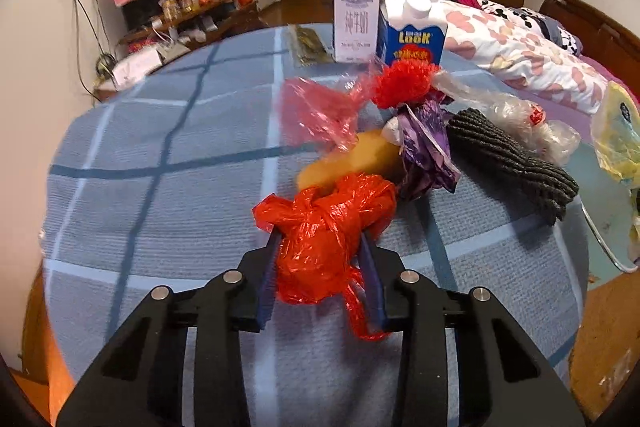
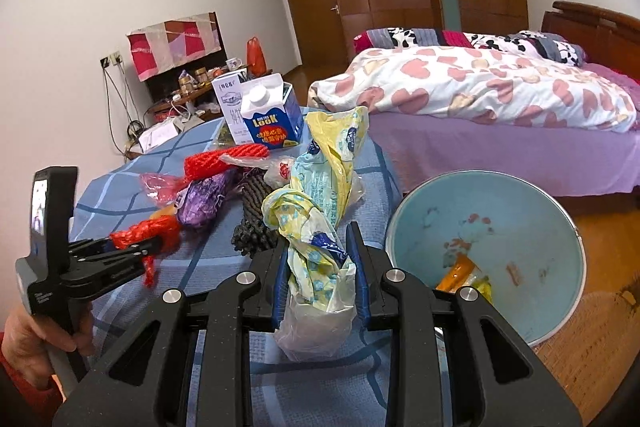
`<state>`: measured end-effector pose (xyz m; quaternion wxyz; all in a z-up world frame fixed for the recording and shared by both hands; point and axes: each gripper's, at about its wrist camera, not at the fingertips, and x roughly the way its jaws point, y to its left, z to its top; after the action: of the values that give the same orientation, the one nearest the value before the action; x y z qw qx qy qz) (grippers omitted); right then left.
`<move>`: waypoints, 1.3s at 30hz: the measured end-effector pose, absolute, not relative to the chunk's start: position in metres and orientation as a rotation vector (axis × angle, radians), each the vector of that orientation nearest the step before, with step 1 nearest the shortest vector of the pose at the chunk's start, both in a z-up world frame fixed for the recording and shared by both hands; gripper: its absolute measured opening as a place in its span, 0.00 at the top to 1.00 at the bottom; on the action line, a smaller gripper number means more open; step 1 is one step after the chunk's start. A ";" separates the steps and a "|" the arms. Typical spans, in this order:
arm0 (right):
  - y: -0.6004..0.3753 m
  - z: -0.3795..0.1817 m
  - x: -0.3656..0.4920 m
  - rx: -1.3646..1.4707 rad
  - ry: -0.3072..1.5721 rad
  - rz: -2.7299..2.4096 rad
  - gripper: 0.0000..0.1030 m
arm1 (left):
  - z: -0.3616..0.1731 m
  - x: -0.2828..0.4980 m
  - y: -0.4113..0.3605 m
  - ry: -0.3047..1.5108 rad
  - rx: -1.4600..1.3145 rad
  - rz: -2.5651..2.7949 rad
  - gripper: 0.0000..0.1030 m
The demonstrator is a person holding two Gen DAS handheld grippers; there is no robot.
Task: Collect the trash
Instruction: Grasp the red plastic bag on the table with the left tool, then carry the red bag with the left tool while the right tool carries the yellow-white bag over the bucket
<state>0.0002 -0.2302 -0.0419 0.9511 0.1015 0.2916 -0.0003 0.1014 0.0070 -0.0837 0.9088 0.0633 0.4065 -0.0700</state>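
Observation:
My left gripper (image 1: 320,239) is shut on a knotted red plastic bag (image 1: 328,227), held just above the blue checked tablecloth (image 1: 160,147); the bag also shows in the right wrist view (image 2: 148,231). My right gripper (image 2: 318,247) is shut on a crumpled yellow and light-blue plastic wrapper (image 2: 320,187), beside the light-blue trash bin (image 2: 492,227). The bin holds an orange wrapper (image 2: 460,271). More trash lies on the table: a pink film (image 1: 320,111), a purple wrapper (image 1: 424,147), clear plastic (image 1: 532,127).
Two milk cartons, a white one (image 1: 356,15) and a blue one (image 1: 412,35), stand at the table's far edge. A dark knitted cloth (image 1: 508,159), a red knitted piece (image 1: 404,83) and a yellow object (image 1: 352,159) lie among the trash. A bed (image 2: 500,99) is behind the bin.

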 end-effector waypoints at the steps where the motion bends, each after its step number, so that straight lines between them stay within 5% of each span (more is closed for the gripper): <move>1: -0.231 -0.042 0.000 0.209 0.592 -0.001 0.73 | -0.080 0.097 0.009 0.824 0.142 -0.127 0.65; 16: -0.230 -0.027 -0.016 0.210 0.554 0.001 0.73 | -0.029 0.049 0.035 0.686 0.165 -0.036 0.65; 39: -0.265 -0.006 -0.060 0.235 0.482 -0.086 0.73 | 0.015 0.009 -0.047 0.561 0.233 -0.188 0.65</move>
<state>-0.0603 -0.2653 -0.0056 0.9633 0.1160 0.2381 -0.0427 0.0093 -0.0473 0.0149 0.9499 0.1143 0.2760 -0.0924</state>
